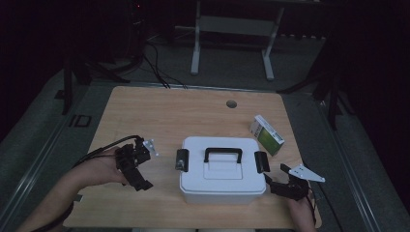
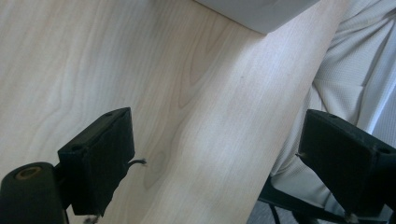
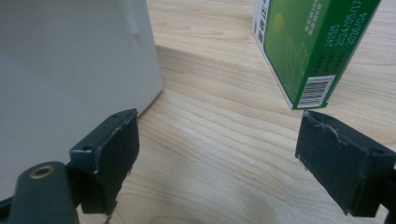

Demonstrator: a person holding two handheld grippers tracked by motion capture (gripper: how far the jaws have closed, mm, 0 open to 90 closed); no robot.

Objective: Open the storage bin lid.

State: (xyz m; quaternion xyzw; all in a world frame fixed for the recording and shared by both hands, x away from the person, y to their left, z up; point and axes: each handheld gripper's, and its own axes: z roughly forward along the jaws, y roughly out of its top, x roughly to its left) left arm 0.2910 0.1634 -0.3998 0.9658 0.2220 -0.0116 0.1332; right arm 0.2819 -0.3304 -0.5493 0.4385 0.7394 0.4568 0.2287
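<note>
While a white plastic lidded box with black handle and side latches [image 1: 220,169] sits mid-table, the left gripper [image 1: 136,166] and right gripper [image 1: 285,186] flank it, jaws apart and empty, seemingly poised for its latches.

Up top in the left gripper view, the white box [image 2: 261,14] is chopped by the frame, just one corner poking in, and the person's pale clothing [image 2: 355,70] past the desk [image 2: 140,70] edge runs off the right side. In the right gripper view, the green carton [image 3: 308,46] loses its top to the frame. From the high view, its print is too small to read, and the room behind sinks into darkness.
</note>
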